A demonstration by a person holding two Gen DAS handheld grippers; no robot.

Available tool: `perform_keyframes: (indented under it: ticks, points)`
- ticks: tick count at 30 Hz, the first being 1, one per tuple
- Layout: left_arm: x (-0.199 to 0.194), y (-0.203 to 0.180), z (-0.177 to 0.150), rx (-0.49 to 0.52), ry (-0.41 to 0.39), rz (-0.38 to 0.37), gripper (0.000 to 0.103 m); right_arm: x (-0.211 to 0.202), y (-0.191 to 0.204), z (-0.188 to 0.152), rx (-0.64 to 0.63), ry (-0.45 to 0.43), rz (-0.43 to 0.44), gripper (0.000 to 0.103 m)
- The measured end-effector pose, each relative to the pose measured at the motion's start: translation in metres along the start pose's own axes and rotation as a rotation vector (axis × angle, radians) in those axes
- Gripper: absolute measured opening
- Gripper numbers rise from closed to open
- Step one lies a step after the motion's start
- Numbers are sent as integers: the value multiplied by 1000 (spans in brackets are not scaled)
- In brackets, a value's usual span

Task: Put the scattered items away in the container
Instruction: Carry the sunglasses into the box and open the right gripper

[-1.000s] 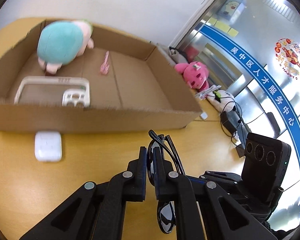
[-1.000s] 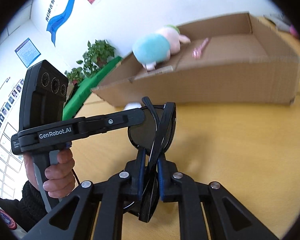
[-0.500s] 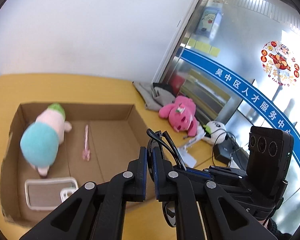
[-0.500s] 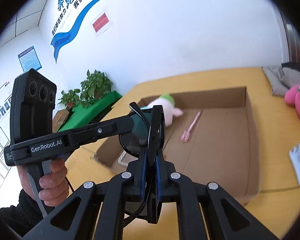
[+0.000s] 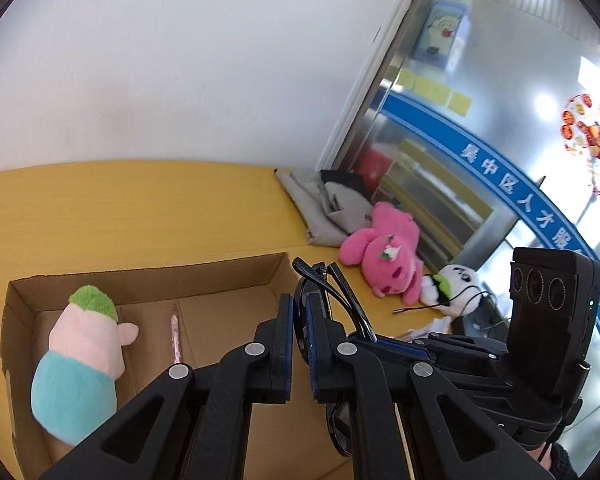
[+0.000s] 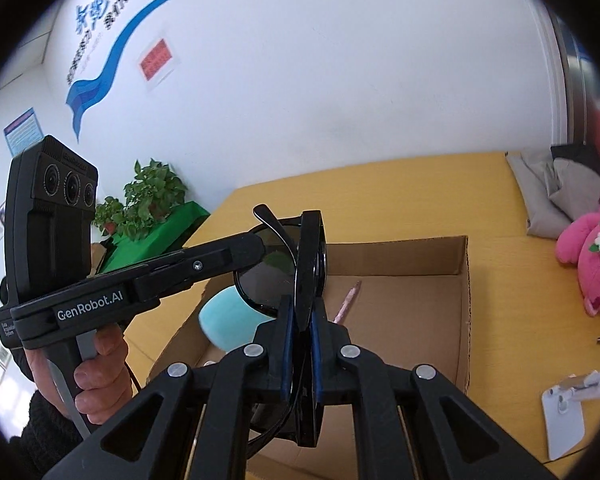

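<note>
Two grippers on one pair of black sunglasses (image 6: 278,276) here. The right gripper (image 6: 301,344) has its blue-padded fingers (image 6: 287,354) clenched on the folded frame, lens side hanging out to the left, and the left gripper (image 5: 296,344) is pinched onto the same glasses too, its tip pressed against the lens from the side. In the left wrist view the folded temple arms stick up just past the pads. A bare hand (image 6: 96,368) with a dark sleeve grips the left tool's handle.

The sunglasses are up in the air, over the near part of the open cardboard box (image 5: 148,278), which sits on the yellow table (image 5: 120,208). Inside the box: a plush toy (image 5: 80,364) with a teal body, pink middle and green tuft lying along the left wall, and a thin pink pen (image 5: 175,336) lying flat on the floor just to its right, not touching it.

Outside the box, on the table's far right: a pink plush (image 5: 382,250), a white plush (image 5: 456,286) with a black cord, and folded grey cloth (image 5: 324,208). A white stand-like thing (image 6: 562,420) lies near the box's right wall; can't tell what it is.
</note>
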State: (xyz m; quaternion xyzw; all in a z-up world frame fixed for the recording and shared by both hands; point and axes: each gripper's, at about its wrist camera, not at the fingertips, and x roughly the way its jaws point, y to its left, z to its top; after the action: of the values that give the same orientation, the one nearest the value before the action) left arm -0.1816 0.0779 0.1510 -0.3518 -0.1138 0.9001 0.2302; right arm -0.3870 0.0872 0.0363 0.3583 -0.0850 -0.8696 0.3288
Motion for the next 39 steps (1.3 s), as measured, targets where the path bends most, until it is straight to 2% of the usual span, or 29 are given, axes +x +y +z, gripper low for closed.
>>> perform_keyframes:
  ticks: [7, 16, 23, 32, 34, 35, 36, 37, 38, 39]
  points:
    - [85, 40, 4, -28, 146, 70, 5, 75, -59, -3, 142, 105, 7, 7]
    - [162, 89, -8, -104, 277, 77, 5, 154, -118, -14, 254, 225, -51, 7]
    - [192, 107, -22, -139, 345, 91, 5, 184, -131, -28, 272, 286, -112, 7]
    - [201, 110, -28, -155, 377, 141, 6, 189, -126, -33, 253, 289, -164, 10]
    - [192, 107, -27, -152, 355, 129, 13, 184, -118, -32, 257, 274, -164, 10]
    - [187, 104, -25, -148, 338, 115, 25, 181, -116, -31, 260, 272, -161, 15]
    - [175, 100, -22, -137, 309, 117, 42, 176, -114, -31, 266, 273, -148, 30]
    - [165, 95, -20, -127, 276, 127, 51, 169, -110, -30, 266, 267, -135, 39]
    - [149, 89, -17, -114, 228, 136, 67, 161, -105, -30, 253, 258, -136, 54]
    - [134, 84, -15, -103, 189, 145, 79, 152, -98, -29, 231, 244, -139, 60]
